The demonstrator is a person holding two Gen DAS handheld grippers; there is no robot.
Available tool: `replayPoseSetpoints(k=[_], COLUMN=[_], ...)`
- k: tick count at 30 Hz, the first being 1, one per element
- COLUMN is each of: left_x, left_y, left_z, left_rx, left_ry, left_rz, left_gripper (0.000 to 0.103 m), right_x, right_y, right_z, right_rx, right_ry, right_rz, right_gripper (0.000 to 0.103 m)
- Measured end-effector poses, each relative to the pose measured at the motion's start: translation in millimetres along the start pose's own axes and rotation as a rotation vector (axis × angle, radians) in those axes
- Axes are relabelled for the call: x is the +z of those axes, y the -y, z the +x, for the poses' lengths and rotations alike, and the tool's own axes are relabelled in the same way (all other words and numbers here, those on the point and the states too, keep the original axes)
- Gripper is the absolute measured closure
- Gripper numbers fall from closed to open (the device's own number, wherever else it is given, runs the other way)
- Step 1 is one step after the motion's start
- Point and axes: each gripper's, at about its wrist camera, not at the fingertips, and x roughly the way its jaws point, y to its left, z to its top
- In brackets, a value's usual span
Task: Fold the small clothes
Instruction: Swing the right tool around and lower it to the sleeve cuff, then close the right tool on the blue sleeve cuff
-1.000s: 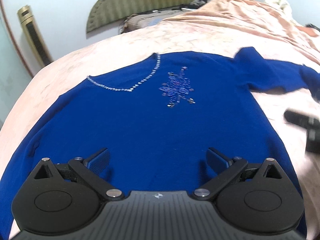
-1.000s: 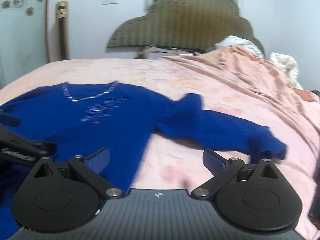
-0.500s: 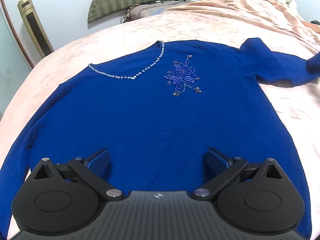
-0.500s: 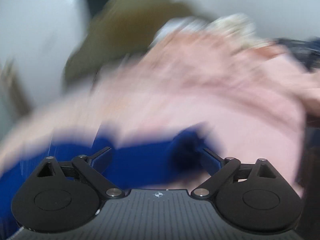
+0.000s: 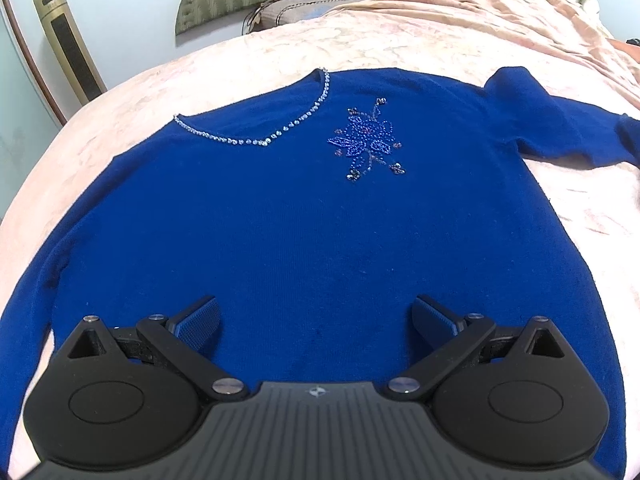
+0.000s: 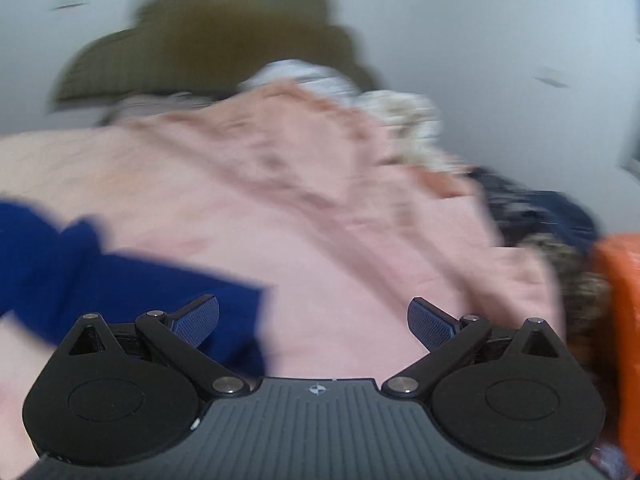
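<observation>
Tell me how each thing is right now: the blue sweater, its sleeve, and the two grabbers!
Blue sweater: spread flat on the pink bedspread, front up, unfolded.
Sleeve: stretched out sideways, not folded in.
Left gripper: open, empty, over the sweater's lower part.
Right gripper: open, empty, near the sleeve's end.

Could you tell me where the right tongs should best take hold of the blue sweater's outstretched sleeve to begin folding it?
Probably at the cuff end of the sleeve, coming down from above. It lies flat and straight on the pink bedspread, stretched away from the sweater, so its free end lifts and carries across most easily. The right tongs stand open beside it, with nothing held.
</observation>
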Motion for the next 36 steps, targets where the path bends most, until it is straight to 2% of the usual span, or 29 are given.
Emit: replayPoseSetpoints(k=[2, 4, 5, 7, 8, 10, 12, 13, 14, 16, 18, 21, 24, 27, 28, 30, 32, 34, 36], left_x=[0, 0, -1, -1, -1, -2, -1, -1, 0, 0, 0, -1, -1, 0, 0, 0, -1, -2, -2], left_y=[3, 6, 7, 6, 4, 1, -2, -3, -4, -2, 2, 7, 7, 6, 7, 8, 10, 12, 11], left_z=[0, -2, -3, -6, -7, -7, -4, -2, -1, -1, -3, -5, -6, -5, -4, -5, -6, -7, -8], left_rx=[-0.005, -0.002, 0.002, 0.008, 0.012, 0.022, 0.023, 0.015, 0.004, -0.01, -0.01, -0.001, 0.004, 0.0, 0.0, 0.0, 0.0, 0.0, 0.003], left_ry=[-0.003, 0.004, 0.009, 0.017, 0.021, 0.023, 0.011, 0.005, 0.0, 0.0, 0.006, 0.018, 0.018, 0.01, 0.009, 0.01, 0.013, 0.015, 0.015], left_rz=[0.006, 0.024, 0.034, 0.042, 0.042, 0.036, 0.02, 0.011, 0.004, 0.004, 0.019, 0.046, 0.048, 0.037, 0.036, 0.04, 0.048, 0.052, 0.055], left_gripper=[0.0, 0.0, 0.0, 0.0, 0.0, 0.0, 0.0, 0.0, 0.0, 0.0, 0.0, 0.0, 0.0, 0.0, 0.0, 0.0, 0.0, 0.0, 0.0], right_x=[-1, -1, -3, -2, 1, 12, 20, 18, 18, 12, 2, -23, -58, -84, -86, -80, -77, -68, -64], right_y=[-22, -44, -53, -48, -34, 5, 43, 58, 69, 88, 102, 112, 117, 110, 104, 94, 93, 90, 92], right_z=[6, 25, 35, 65, 73, 69, 52, 47, 42, 30, 21, 21, 21, 31, 28, 27, 33, 42, 52], right_rx=[0.036, -0.008, -0.052, -0.266, -0.377, -0.557, -0.663, -0.674, -0.664, -0.572, -0.392, -0.06, 0.138, 0.213, 0.198, 0.123, 0.125, 0.074, 0.07], right_ry=[-0.015, -0.041, -0.057, -0.097, -0.101, -0.076, -0.017, -0.001, 0.013, 0.046, 0.063, 0.035, -0.012, -0.075, -0.071, -0.057, -0.018, 0.003, 0.02], right_rz=[-0.058, -0.192, -0.266, -0.345, -0.319, -0.152, 0.024, 0.084, 0.136, 0.278, 0.417, 0.655, 0.948, 1.137, 1.132, 1.081, 1.087, 1.055, 1.046], right_gripper=[0.001, 0.001, 0.001, 0.002, 0.002, 0.002, 0.001, 0.001, 0.001, 0.001, 0.001, 0.001, 0.001, 0.01, 0.019, 0.021, 0.021, 0.02, 0.023])
